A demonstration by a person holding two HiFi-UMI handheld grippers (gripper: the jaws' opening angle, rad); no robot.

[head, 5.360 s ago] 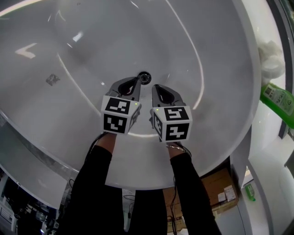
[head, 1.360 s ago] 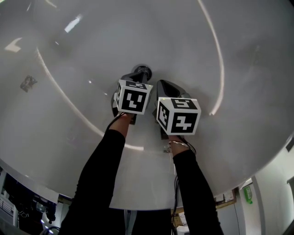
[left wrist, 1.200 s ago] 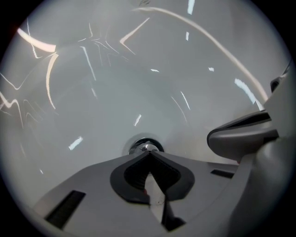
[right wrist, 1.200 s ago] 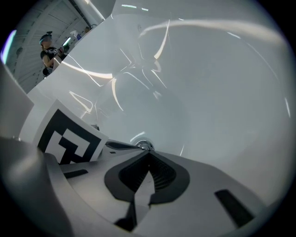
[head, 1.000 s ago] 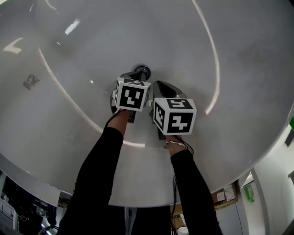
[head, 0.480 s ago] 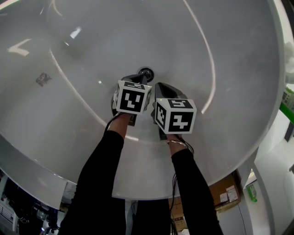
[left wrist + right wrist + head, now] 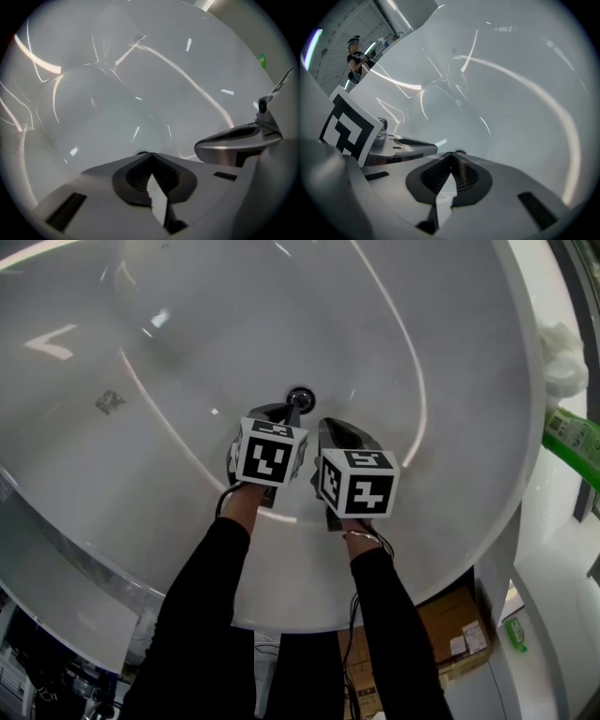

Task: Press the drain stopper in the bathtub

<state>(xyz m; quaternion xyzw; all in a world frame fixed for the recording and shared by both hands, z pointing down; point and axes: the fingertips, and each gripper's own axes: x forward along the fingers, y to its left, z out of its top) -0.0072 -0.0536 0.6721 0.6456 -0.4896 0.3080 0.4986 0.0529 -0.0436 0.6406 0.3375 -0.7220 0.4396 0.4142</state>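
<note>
Jaws closed tip to tip on nothing, the left gripper [image 7: 289, 411] points at the round chrome drain stopper [image 7: 300, 397] on the glossy white bathtub [image 7: 450, 352] floor. Just beside it, the right gripper [image 7: 326, 425] is likewise closed and empty.

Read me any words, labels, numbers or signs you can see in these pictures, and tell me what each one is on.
No text here is legible.
Grey mark on the bathtub wall: blurred, unreadable.
Label on the green package at the right edge: print too small to read.
Stickers on the cardboard box below the tub: too small to read.
Marker cubes: black-and-white square patterns only, no letters or numbers.
</note>
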